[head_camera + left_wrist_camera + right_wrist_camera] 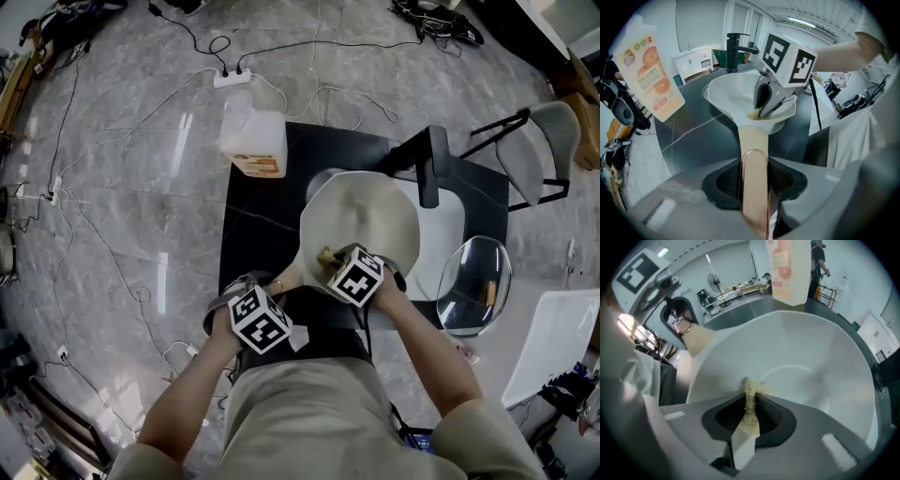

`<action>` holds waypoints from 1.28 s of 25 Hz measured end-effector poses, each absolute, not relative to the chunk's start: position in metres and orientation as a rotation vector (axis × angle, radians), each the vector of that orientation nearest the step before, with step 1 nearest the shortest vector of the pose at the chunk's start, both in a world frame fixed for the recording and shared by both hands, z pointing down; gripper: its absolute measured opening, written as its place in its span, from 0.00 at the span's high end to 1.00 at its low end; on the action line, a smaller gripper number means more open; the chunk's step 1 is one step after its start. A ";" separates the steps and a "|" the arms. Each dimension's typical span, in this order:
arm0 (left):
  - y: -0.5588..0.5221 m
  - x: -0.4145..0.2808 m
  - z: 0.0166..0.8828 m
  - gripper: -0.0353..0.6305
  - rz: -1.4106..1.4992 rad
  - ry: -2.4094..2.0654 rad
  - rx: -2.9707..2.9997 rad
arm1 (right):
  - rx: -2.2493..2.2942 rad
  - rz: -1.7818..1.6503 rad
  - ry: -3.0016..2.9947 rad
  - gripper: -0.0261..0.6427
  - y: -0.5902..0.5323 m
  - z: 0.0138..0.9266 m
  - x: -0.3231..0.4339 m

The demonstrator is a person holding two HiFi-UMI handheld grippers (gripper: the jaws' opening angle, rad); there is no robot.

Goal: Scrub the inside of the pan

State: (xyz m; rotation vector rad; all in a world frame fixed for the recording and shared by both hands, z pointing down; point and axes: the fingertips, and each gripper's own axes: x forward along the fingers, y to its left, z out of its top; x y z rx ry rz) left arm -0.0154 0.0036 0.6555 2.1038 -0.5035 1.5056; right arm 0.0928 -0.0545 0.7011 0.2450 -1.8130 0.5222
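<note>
A cream-white pan (366, 214) sits on the black counter (258, 225). Its tan handle (752, 140) with a copper loop runs between the jaws of my left gripper (754, 180), which is shut on it; in the head view this gripper (267, 295) is at the pan's near-left. My right gripper (751, 399) is shut on a pale fibrous scrub pad (749, 406), whose tip rests on the pan's inner wall (801, 357) near the handle side. From the head view, the right gripper (342, 265) hangs over the pan's near rim, with the pad (326, 255) showing beside it.
An orange-labelled detergent bottle (253, 136) stands at the counter's far left. A black faucet (431, 164) and a white sink (452, 225) lie right of the pan. A glass lid (473, 284) rests at the right. A chair (539, 150) and floor cables (112, 141) surround the counter.
</note>
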 end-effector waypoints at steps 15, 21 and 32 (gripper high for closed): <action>0.004 -0.017 0.656 0.71 1.483 -0.478 2.100 | 0.679 0.159 -1.744 0.85 -0.196 0.716 0.145; 0.005 -0.016 0.658 0.71 1.459 -0.469 2.096 | 0.652 0.137 -1.576 0.85 -0.176 0.723 0.200; 0.007 -0.014 0.658 0.71 1.421 -0.450 2.091 | 0.273 0.380 -1.477 0.86 -0.064 0.713 0.210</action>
